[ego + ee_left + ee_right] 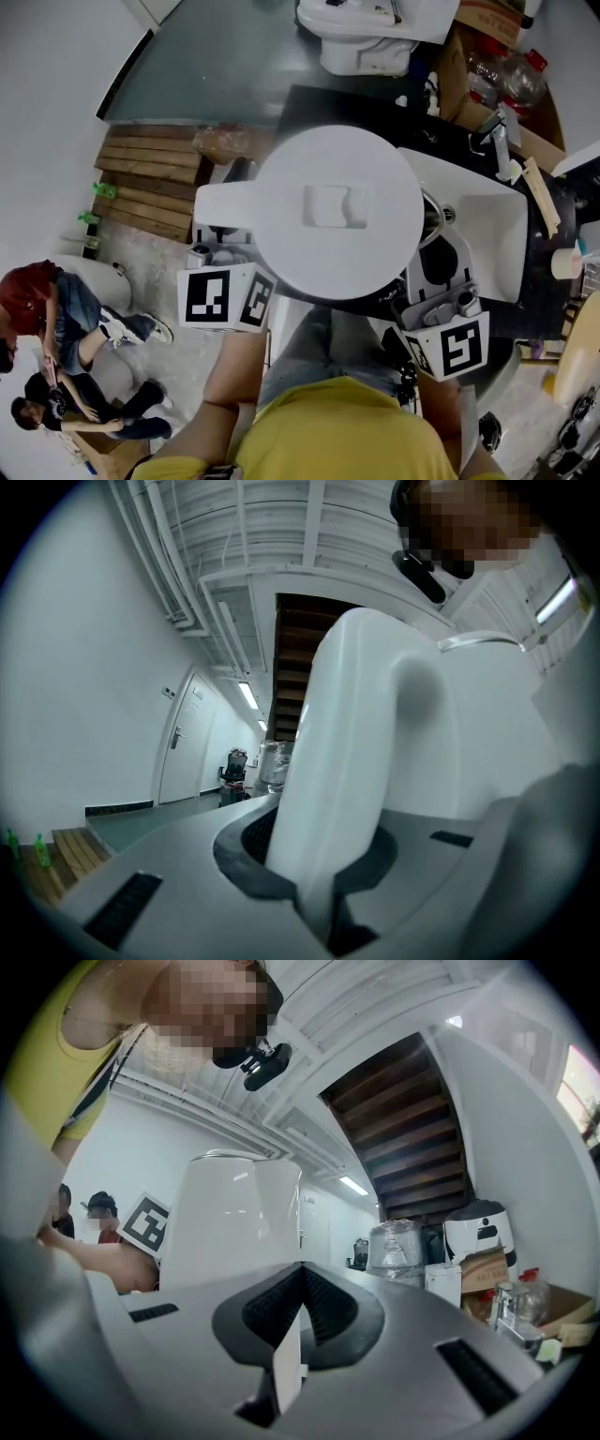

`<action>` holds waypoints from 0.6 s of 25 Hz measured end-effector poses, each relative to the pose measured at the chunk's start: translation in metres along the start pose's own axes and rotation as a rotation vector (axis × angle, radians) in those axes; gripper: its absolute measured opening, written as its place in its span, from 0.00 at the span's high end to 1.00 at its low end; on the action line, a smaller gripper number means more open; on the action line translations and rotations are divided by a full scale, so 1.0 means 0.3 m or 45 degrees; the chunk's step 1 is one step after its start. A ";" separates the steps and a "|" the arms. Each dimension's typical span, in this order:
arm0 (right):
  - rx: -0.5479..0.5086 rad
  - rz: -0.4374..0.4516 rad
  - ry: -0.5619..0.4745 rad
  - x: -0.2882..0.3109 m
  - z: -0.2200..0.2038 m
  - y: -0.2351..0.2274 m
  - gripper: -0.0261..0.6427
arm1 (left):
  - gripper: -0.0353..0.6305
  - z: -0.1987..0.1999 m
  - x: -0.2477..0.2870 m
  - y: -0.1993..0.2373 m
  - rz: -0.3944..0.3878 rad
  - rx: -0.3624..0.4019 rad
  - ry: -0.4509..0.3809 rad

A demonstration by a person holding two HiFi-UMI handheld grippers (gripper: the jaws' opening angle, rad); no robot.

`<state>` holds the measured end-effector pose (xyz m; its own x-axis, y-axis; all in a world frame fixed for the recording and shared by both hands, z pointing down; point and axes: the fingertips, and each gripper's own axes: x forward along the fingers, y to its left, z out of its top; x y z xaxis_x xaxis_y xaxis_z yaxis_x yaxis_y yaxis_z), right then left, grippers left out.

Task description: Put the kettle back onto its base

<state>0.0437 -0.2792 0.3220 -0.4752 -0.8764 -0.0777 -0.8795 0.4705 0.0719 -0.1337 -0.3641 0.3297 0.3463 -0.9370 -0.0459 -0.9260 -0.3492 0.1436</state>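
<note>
Gripping the white kettle by its handle: left gripper.

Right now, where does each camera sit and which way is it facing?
Head view: on the person's head, facing steeply down onto the kettle lid; yellow shirt and forearms show.
Left gripper view: on the left gripper, looking out along jaws clamped on the kettle's handle; person's head above.
Right gripper view: on the right gripper, looking past jaws shut on a thin white strip; person's head top left.
Shared: all three show the kettle.
</note>
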 end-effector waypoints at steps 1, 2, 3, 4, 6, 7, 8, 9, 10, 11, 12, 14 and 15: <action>0.000 -0.001 0.000 0.010 -0.004 -0.008 0.95 | 0.88 -0.002 0.012 0.003 0.001 0.002 -0.001; 0.001 -0.004 0.001 0.020 -0.009 -0.016 0.95 | 0.88 -0.005 0.024 0.005 0.003 0.003 -0.002; 0.002 -0.007 0.003 0.029 -0.013 -0.025 0.95 | 0.88 -0.009 0.036 0.006 0.004 0.002 -0.002; 0.002 -0.008 0.006 0.036 -0.017 -0.033 0.95 | 0.88 -0.013 0.046 0.007 0.005 -0.002 -0.002; -0.006 -0.008 0.009 0.050 -0.023 -0.047 0.95 | 0.88 -0.022 0.067 0.009 0.005 -0.008 -0.001; -0.010 -0.008 0.010 0.057 -0.026 -0.054 0.95 | 0.88 -0.025 0.078 0.010 0.005 -0.010 -0.002; -0.012 -0.009 0.010 0.064 -0.030 -0.062 0.95 | 0.88 -0.028 0.089 0.011 0.004 -0.010 -0.002; -0.011 -0.011 0.010 0.071 -0.034 -0.070 0.95 | 0.88 -0.031 0.100 0.011 0.004 -0.008 -0.002; -0.009 -0.013 0.010 0.078 -0.038 -0.079 0.95 | 0.88 -0.034 0.111 0.011 0.003 -0.006 -0.001; -0.007 -0.016 0.010 0.084 -0.041 -0.086 0.95 | 0.88 -0.036 0.121 0.010 0.003 -0.003 -0.001; -0.005 -0.019 0.010 0.089 -0.045 -0.093 0.95 | 0.88 -0.038 0.131 0.010 0.001 -0.001 -0.002; -0.002 -0.026 0.012 0.101 -0.054 -0.106 0.96 | 0.88 -0.043 0.150 0.011 -0.003 0.001 -0.003; -0.001 -0.029 0.014 0.107 -0.059 -0.113 0.95 | 0.88 -0.047 0.161 0.012 -0.004 0.002 -0.003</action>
<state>0.0588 -0.3251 0.3346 -0.4550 -0.8879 -0.0684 -0.8899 0.4505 0.0709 -0.1183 -0.4104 0.3419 0.3491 -0.9358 -0.0489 -0.9250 -0.3525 0.1417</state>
